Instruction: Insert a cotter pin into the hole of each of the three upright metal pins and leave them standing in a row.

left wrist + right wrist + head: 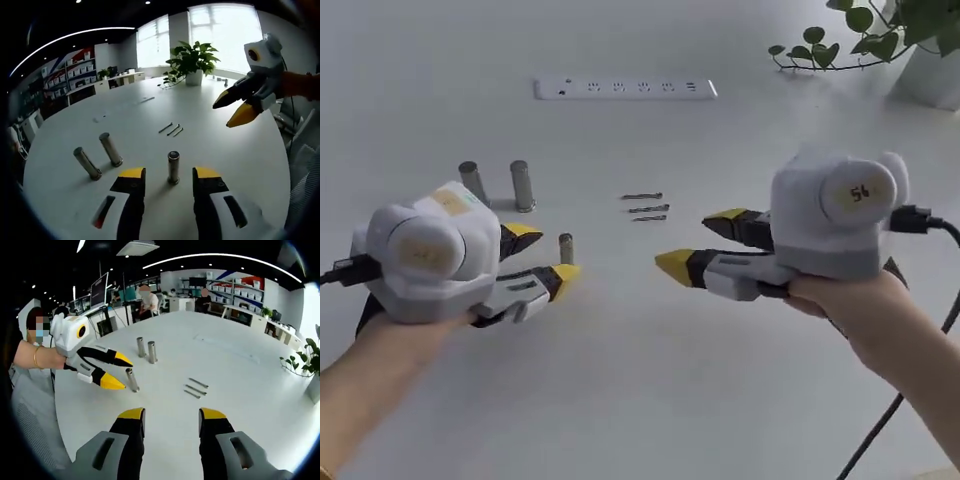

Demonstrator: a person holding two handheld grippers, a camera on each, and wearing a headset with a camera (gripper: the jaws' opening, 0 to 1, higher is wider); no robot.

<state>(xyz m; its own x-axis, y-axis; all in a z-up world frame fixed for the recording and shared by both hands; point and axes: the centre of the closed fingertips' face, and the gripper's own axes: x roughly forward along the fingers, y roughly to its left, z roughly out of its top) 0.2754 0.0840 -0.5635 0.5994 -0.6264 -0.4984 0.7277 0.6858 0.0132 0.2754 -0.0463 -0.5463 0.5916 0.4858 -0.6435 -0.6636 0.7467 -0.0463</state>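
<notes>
Nearest, at the lower left of the head view, the left tool has its jaws apart, and one upright metal pin stands between its yellow tips, apart from both. At the lower right, the right tool is open too and holds nothing. The white counter is smooth. Two other metal pins stand at the middle left, and three cotter pins lie in the centre. A power strip and a plant are along the top. The room is an open office with bright windows.

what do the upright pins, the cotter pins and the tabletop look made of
Upright pins: apparently bare metal, dull grey with a soft sheen down the sides. Cotter pins: thin grey wire, probably steel; too small to judge finish. Tabletop: smooth white, faintly glossy, perhaps laminate or painted board; the look leaves it open.
</notes>
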